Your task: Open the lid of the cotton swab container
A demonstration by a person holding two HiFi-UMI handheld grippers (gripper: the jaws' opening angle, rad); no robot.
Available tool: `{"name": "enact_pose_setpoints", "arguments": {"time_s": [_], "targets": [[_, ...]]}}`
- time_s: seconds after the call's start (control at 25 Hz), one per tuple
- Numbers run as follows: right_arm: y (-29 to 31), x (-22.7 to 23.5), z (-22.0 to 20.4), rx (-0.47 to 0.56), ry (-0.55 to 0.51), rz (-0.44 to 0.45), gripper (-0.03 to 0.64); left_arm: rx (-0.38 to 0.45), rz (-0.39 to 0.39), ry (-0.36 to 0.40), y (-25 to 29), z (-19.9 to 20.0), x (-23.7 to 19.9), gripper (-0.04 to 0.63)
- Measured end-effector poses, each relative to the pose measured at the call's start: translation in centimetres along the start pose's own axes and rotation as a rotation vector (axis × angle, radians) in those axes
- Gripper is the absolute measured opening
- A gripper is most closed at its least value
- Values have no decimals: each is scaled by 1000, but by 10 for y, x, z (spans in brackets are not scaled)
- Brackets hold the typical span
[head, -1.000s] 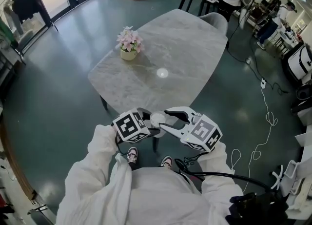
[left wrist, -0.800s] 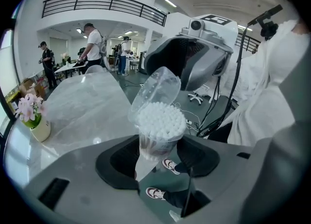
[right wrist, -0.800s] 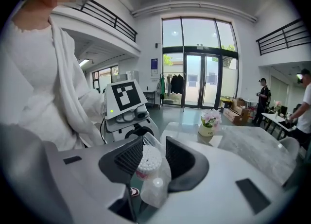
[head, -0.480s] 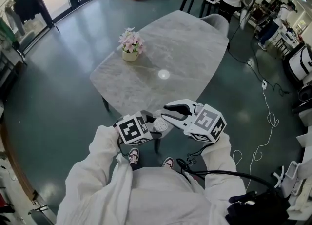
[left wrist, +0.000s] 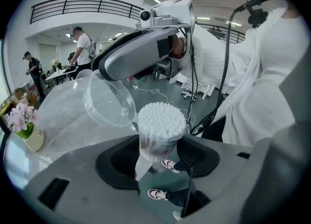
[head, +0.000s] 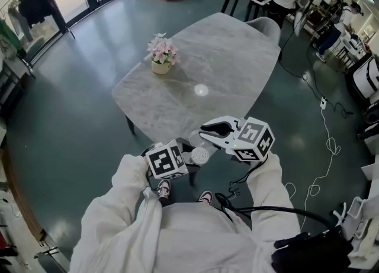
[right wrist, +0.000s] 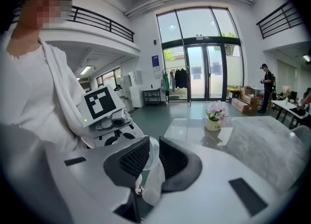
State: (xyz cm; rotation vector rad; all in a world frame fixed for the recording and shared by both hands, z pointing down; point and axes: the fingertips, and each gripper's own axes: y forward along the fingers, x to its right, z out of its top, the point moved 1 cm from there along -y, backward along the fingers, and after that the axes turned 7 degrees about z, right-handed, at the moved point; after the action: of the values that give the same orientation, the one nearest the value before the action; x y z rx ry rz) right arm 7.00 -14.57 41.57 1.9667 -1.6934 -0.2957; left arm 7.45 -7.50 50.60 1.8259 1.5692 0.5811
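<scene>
The cotton swab container (left wrist: 156,143) is upright in mid-air in front of the person, just short of the table edge. The left gripper (left wrist: 158,159) is clamped on its body. The white swab tips (left wrist: 162,120) are bare on top, and the clear lid (left wrist: 108,102) is off, tilted just beside the rim. The right gripper (right wrist: 149,156) has just been closing its jaws, and the ribbed pads nip that lid's wall. By my read, the opening is all but done. The left side needs to keep steady and upright so no swabs spill. The lid should be carried clear of the tips without a harder squeeze, since thin plastic could flex and slip out. The marble table (head: 237,58) beyond looks a fair spot to park it.
</scene>
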Motion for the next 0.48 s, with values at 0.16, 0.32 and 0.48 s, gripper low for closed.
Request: {"name": "enact_pose_setpoints", "arguments": {"time_s": [0.16, 0.32, 0.48], "targets": [[-1, 3, -2, 5, 13, -21, 114, 14, -4, -16, 1, 1, 1, 244], [-1, 6, -5, 14, 35, -35, 115, 27, -5, -16, 0, 4, 1, 244], [1, 6, -10, 11, 45, -34, 115, 37, -6, -13, 1, 7, 3, 244]]}}
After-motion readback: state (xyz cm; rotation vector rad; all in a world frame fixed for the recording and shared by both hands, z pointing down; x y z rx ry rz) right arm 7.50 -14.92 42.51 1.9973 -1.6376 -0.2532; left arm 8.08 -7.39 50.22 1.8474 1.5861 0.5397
